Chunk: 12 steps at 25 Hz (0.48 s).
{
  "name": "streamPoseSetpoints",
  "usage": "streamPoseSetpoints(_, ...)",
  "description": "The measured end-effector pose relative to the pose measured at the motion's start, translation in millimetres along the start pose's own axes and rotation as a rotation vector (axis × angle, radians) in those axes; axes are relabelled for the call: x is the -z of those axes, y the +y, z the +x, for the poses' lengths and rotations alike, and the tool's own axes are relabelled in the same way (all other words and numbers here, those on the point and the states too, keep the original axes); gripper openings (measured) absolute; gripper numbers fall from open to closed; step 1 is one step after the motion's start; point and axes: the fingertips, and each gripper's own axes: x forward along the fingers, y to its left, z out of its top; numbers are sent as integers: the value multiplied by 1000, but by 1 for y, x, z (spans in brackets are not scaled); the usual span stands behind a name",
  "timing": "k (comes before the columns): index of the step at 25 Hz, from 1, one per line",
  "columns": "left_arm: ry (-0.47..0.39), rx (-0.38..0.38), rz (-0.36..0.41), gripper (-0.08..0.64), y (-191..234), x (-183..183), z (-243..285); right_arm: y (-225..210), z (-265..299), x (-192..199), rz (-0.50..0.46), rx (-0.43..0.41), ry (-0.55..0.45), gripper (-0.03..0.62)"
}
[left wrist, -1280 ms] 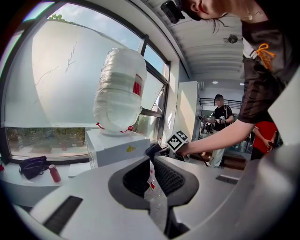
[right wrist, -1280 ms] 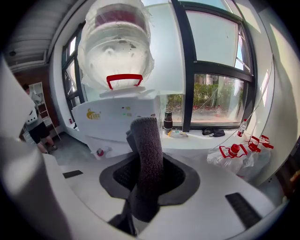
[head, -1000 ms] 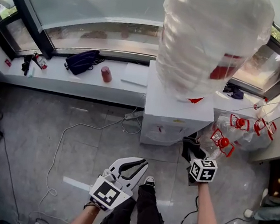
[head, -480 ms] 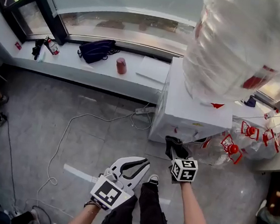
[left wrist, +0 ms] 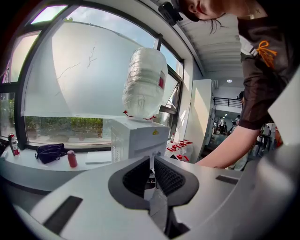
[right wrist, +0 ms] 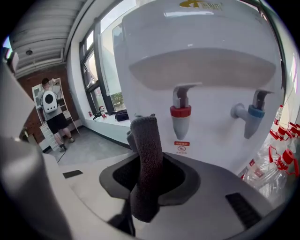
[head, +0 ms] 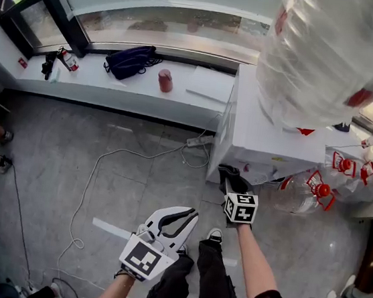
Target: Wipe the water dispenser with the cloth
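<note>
Cloth (right wrist: pixel 146 159), dark grey and folded into a thick strip, is clamped between the jaws of the right gripper (right wrist: pixel 147 176). In the right gripper view its long axis runs from 6 o'clock up to 12 o'clock. The free end stands clear above the jaws and points at the front of the water dispenser (right wrist: pixel 206 56). Gripped low like this, most of the strip is left free to act as a soft pad, which probably keeps the hard jaws off the white casing.

The red tap (right wrist: pixel 180 112) sits at about 1 o'clock from the cloth's tip and the blue tap (right wrist: pixel 255 115) at about 3 o'clock. The cloth is near the front panel, but I cannot tell whether it touches.

In the head view the dispenser fills the 1 to 2 o'clock area under its wrapped bottle (head: pixel 333 55). The right gripper is at the foot of its front face, at about 7 o'clock from the cabinet.

The left gripper (left wrist: pixel 152 176) has its jaws drawn together on nothing. It is held back at about 7 o'clock in the head view, well apart from the dispenser. It looks parked there so that the wiping arm has room. Spare bottles (head: pixel 316 191) lie at 3 o'clock from the right gripper.
</note>
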Motion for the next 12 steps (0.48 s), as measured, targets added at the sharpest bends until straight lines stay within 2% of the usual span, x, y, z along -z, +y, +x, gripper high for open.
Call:
streamPoseSetpoints(4, 7, 16, -9, 43, -2, 11, 10, -18, 12, 4, 99, 18, -18, 111)
streamPoseSetpoints(6, 4, 24, -13, 43, -3, 15, 18, -32, 15, 6, 117, 36, -21, 110)
streamPoseSetpoints(12, -3, 39, 8, 43, -5, 25, 46, -90, 17, 12, 207, 98, -39, 110)
